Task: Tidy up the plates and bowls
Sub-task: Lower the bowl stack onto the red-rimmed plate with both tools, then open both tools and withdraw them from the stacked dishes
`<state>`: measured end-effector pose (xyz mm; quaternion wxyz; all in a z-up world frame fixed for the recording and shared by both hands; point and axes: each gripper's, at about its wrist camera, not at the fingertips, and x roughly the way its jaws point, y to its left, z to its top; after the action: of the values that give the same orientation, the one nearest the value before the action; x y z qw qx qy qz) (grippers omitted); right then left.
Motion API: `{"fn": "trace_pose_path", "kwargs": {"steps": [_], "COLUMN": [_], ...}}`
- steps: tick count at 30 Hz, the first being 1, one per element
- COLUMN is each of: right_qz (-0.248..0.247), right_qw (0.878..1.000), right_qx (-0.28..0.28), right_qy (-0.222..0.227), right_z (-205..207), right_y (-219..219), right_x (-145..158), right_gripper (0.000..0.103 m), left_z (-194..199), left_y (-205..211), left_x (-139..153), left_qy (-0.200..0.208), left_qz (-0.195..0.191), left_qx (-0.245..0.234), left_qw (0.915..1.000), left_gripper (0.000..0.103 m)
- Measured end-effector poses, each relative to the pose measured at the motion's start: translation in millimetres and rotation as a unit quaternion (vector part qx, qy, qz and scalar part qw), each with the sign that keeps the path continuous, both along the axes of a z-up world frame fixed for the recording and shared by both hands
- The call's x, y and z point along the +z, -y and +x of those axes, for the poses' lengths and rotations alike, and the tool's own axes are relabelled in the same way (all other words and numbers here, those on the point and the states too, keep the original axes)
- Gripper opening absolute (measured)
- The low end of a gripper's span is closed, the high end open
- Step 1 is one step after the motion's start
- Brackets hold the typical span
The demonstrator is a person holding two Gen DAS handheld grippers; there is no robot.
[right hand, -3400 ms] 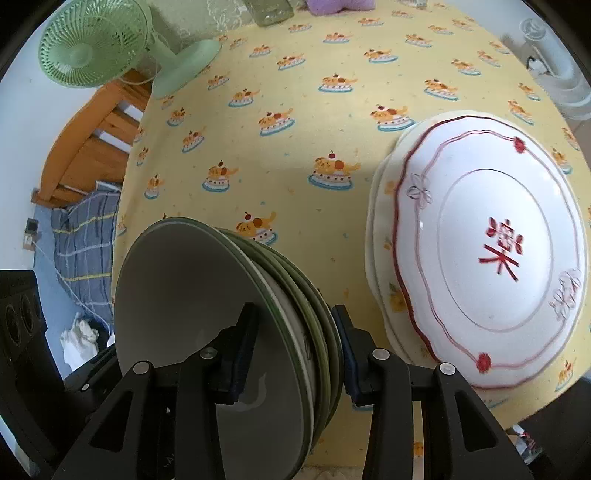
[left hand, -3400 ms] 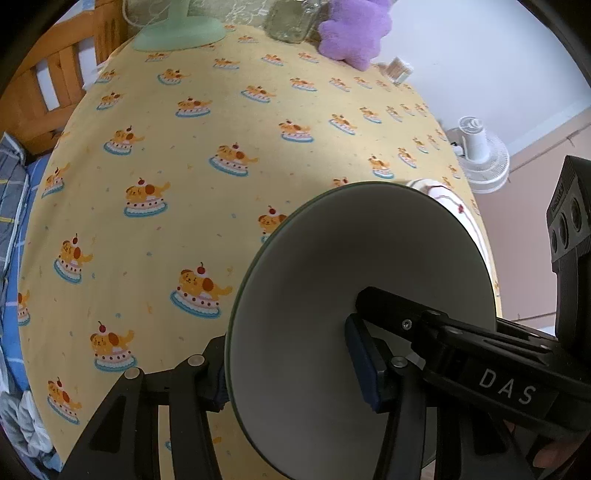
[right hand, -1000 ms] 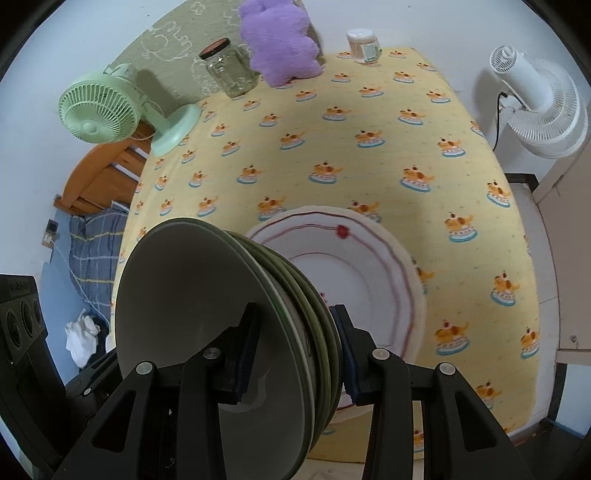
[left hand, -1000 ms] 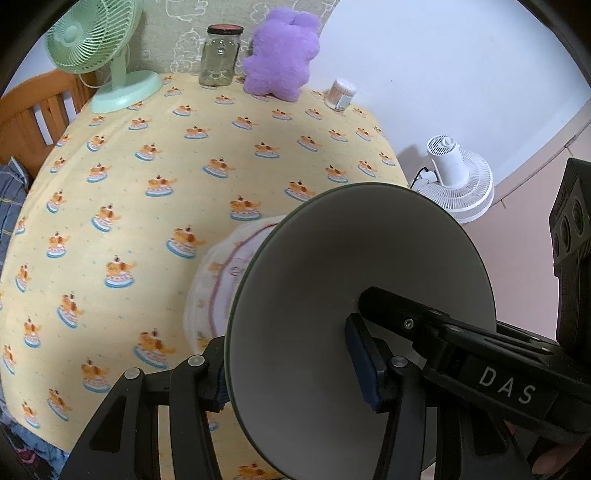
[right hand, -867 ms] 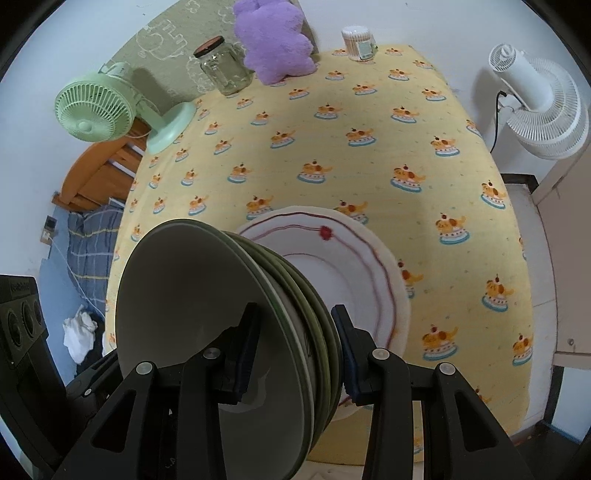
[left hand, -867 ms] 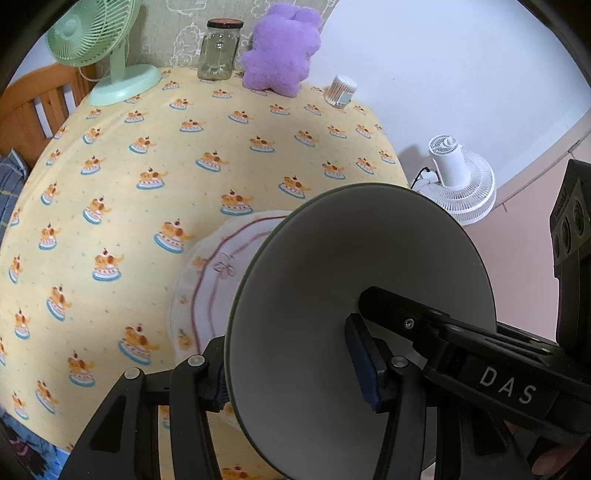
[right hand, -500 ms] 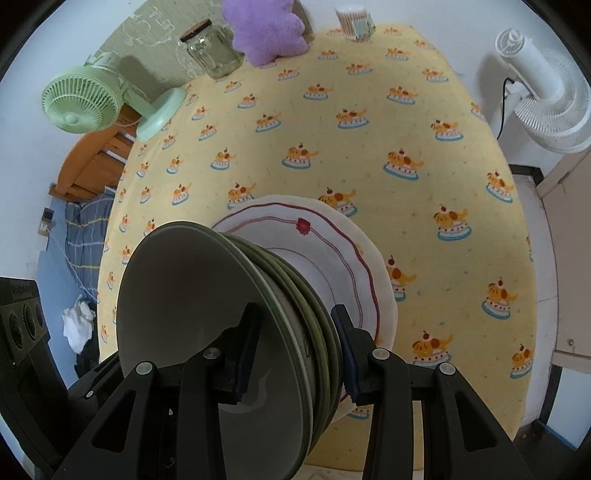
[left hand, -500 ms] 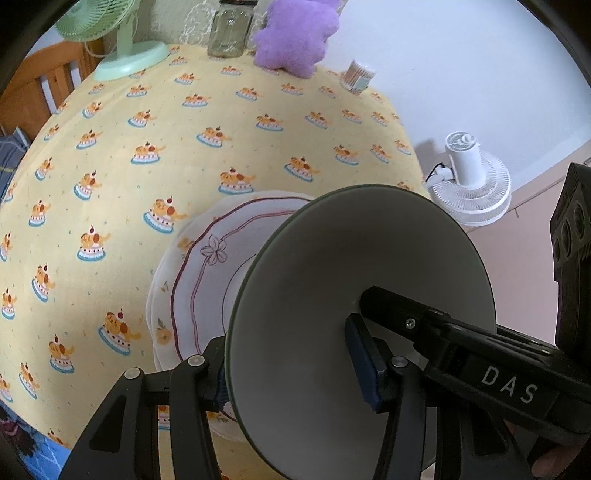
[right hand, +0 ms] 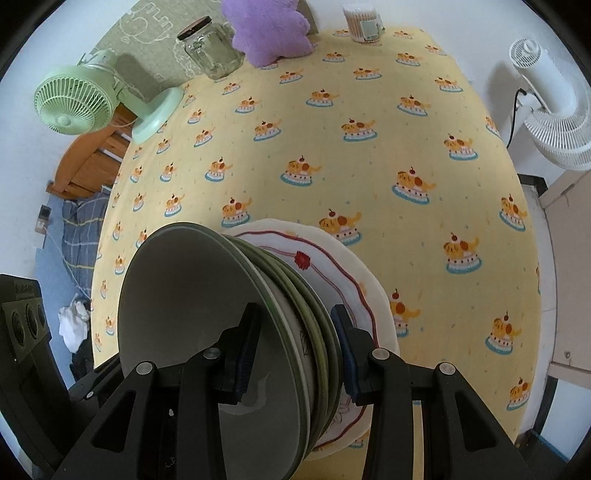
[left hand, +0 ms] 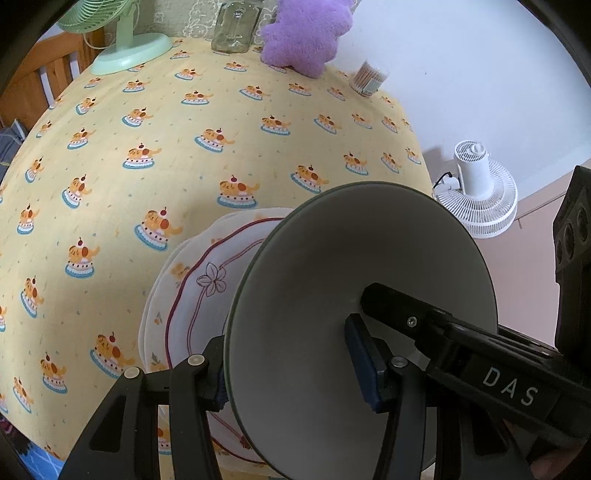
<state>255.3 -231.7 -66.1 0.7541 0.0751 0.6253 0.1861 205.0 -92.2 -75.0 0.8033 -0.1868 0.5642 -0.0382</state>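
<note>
My left gripper (left hand: 291, 373) is shut on the rim of a grey green-edged bowl (left hand: 332, 280), held on edge above the table. My right gripper (right hand: 295, 350) is shut on a stack of several grey green-rimmed bowls (right hand: 207, 302), also on edge. Below both lies a stack of white plates with a red scalloped line (left hand: 192, 295) on the yellow tablecloth near the front edge; it also shows in the right wrist view (right hand: 343, 273). The held bowls hide much of the plates.
At the table's far side stand a green desk fan (right hand: 77, 99), a glass jar (right hand: 207, 48), a purple plush toy (right hand: 269, 29) and a cotton swab tub (right hand: 362, 20). A white floor fan (right hand: 546, 110) stands right of the table. A wooden chair (right hand: 88, 162) is at left.
Both grippers have moved left and forward with their bowls, so the plate stack now lies right under them. Neither grip has changed.
</note>
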Motion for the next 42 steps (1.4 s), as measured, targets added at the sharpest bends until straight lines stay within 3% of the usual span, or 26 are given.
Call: {"fn": "trace_pose_path", "kwargs": {"steps": [15, 18, 21, 23, 28, 34, 39, 42], "right_qz": [-0.005, -0.002, -0.003, -0.008, -0.013, -0.022, -0.048, -0.066], "right_qw": [1.0, 1.0, 1.0, 1.0, 0.998, 0.995, 0.984, 0.975], "right_qx": [-0.003, -0.002, -0.009, -0.014, -0.02, -0.045, -0.083, -0.109], "right_qy": [-0.004, -0.003, 0.009, 0.02, 0.05, 0.089, 0.153, 0.184], "right_z": [-16, -20, -22, -25, -38, -61, -92, -114], "right_y": [7, 9, 12, 15, 15, 5, -14, -29], "right_x": [-2, -3, 1, 6, 23, 44, 69, 75], "right_gripper": [0.043, 0.043, 0.05, 0.062, 0.071, 0.073, 0.075, 0.078], "left_z": [-15, -19, -25, -28, -40, -53, -74, -88], "left_y": [12, 13, 13, 12, 8, -5, -32, -53], "left_x": [4, 6, 11, 15, 30, 50, 67, 68], "left_qy": [-0.005, -0.001, 0.01, 0.014, 0.036, 0.073, 0.12, 0.144], "left_qz": [0.023, 0.027, 0.03, 0.032, 0.046, 0.069, 0.081, 0.109], "left_qx": [-0.002, 0.001, 0.006, 0.01, 0.003, -0.016, -0.036, -0.038], "left_qw": [0.9997, 0.9996, 0.9995, 0.9993, 0.9983, 0.9948, 0.9888, 0.9828], "left_gripper": [0.054, 0.058, 0.069, 0.074, 0.08, 0.08, 0.081, 0.082]}}
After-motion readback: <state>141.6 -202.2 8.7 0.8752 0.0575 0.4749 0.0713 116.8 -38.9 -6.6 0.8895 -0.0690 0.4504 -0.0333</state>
